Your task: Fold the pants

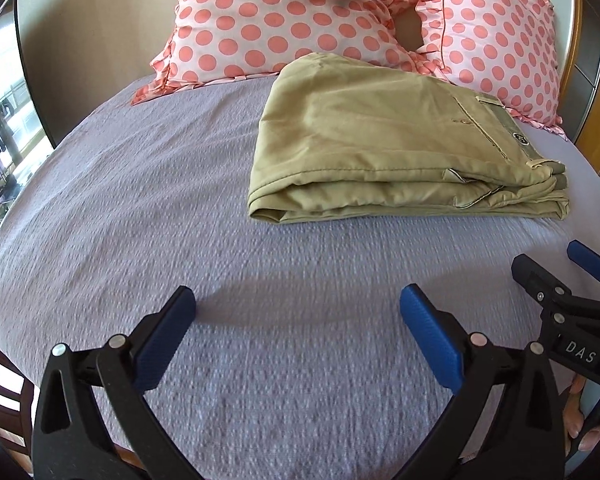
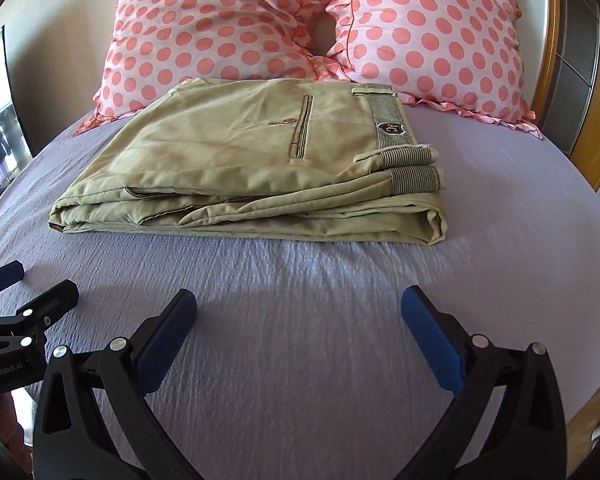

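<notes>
Near the pillows [image 2: 300, 28] the pants [image 2: 252, 168] lay folded compactly on the bed [image 2: 300, 300], so both left gripper [image 1: 298, 312] and right gripper [image 2: 299, 312] hung wide apart, empty.

- A bed [image 2: 300, 320] is covered by a lavender textured sheet.
- Two pink polka-dot pillows [image 2: 220, 28] are propped against a beige wall [image 1: 100, 40].
- A wooden bed frame [image 2: 550, 40] is seen at right.
- Daylight is admitted through a window [image 1: 4, 120] at left.
</notes>
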A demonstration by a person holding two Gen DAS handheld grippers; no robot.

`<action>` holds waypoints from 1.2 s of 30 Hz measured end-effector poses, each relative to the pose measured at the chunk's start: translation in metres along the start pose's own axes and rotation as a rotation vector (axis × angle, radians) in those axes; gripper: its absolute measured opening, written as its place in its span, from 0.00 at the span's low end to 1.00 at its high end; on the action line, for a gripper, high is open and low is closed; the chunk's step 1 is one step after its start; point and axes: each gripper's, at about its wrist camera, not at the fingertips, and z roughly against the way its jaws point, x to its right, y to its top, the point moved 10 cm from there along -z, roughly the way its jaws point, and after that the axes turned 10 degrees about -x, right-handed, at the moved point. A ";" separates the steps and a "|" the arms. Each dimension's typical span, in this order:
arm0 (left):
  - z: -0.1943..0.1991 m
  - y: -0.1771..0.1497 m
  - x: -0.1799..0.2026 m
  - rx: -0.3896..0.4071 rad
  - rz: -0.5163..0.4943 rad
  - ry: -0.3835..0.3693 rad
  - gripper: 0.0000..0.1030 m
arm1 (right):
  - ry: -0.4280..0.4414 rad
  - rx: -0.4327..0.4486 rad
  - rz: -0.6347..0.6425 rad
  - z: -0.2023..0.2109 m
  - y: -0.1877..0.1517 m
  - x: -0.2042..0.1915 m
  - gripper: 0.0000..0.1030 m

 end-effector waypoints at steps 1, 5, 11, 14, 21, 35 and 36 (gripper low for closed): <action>0.000 0.000 0.000 0.000 0.001 0.000 0.98 | 0.000 0.002 0.000 0.000 0.000 0.000 0.99; 0.000 0.000 0.001 0.001 0.001 0.001 0.98 | 0.001 0.005 0.003 0.000 0.000 0.000 0.99; 0.000 0.000 0.002 -0.001 0.003 0.001 0.98 | 0.001 0.002 0.003 0.000 0.000 0.000 0.99; 0.000 0.000 0.001 -0.001 0.002 0.001 0.98 | 0.001 0.001 0.004 0.000 0.000 0.000 0.99; 0.000 0.000 0.001 -0.001 0.003 0.001 0.98 | 0.002 0.002 0.004 0.000 0.000 0.000 0.99; -0.001 -0.001 0.002 -0.007 0.004 0.002 0.98 | 0.002 0.004 0.004 0.001 0.000 0.000 0.99; -0.002 -0.001 0.002 -0.007 0.003 0.002 0.98 | 0.002 0.004 0.004 0.001 0.000 0.000 0.99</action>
